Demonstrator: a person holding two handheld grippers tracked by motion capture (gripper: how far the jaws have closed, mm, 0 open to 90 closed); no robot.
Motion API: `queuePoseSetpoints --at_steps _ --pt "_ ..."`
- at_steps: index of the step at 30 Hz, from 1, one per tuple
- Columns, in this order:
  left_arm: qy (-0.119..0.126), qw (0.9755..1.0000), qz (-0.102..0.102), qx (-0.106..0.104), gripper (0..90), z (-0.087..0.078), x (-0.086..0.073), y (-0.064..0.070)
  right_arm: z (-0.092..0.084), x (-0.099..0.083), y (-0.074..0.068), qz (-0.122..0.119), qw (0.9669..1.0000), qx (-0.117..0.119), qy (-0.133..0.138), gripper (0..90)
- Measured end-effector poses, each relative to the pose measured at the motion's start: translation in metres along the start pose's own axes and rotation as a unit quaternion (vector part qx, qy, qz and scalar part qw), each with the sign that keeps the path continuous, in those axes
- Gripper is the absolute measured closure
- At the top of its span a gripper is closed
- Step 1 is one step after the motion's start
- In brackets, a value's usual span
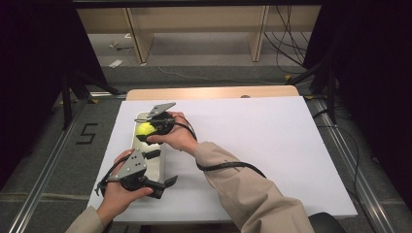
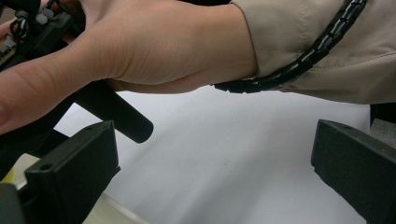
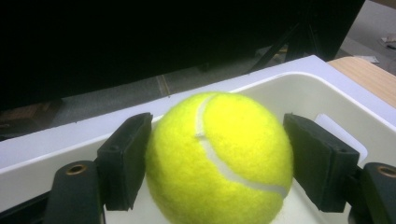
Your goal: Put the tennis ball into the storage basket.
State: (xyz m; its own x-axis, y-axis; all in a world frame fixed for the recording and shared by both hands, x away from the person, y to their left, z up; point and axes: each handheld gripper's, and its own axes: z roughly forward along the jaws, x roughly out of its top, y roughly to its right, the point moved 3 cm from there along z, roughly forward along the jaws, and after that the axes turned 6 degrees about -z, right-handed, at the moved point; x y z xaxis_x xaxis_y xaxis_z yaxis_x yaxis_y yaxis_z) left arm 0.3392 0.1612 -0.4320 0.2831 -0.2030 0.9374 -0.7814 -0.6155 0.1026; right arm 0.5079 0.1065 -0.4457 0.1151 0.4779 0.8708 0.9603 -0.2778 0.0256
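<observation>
Two grippers, one ball, one tray. Left gripper [image 1: 167, 183], near bench edge: jaws released, nothing between. Cream tray [image 1: 156, 167] partly hidden by hands. Right gripper [image 3: 215, 163] grasping tennis ball [image 3: 219, 158] over tray; ball's underside cut off.

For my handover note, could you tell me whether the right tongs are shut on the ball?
Shut: both pads of the right tongs press the tennis ball.

floor: grey [image 1: 53, 160] (marked "5") | far side: wooden shelving [image 1: 194, 29] | sides: dark curtains [image 1: 369, 58]
</observation>
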Motion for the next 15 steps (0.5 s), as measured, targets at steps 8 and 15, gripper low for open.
queuePoseSetpoints --at_steps 8,15 --pt "-0.001 1.0 0.0 0.0 0.4 0.0001 -0.0001 -0.0001 -0.0002 -0.0002 0.0007 0.001 1.0 -0.003 -0.001 27.0" --pt "0.0 1.0 -0.001 0.001 0.4 0.0 0.0 -0.0002 -0.0008 -0.0007 0.0009 0.005 1.0 0.0 0.001 26.3"
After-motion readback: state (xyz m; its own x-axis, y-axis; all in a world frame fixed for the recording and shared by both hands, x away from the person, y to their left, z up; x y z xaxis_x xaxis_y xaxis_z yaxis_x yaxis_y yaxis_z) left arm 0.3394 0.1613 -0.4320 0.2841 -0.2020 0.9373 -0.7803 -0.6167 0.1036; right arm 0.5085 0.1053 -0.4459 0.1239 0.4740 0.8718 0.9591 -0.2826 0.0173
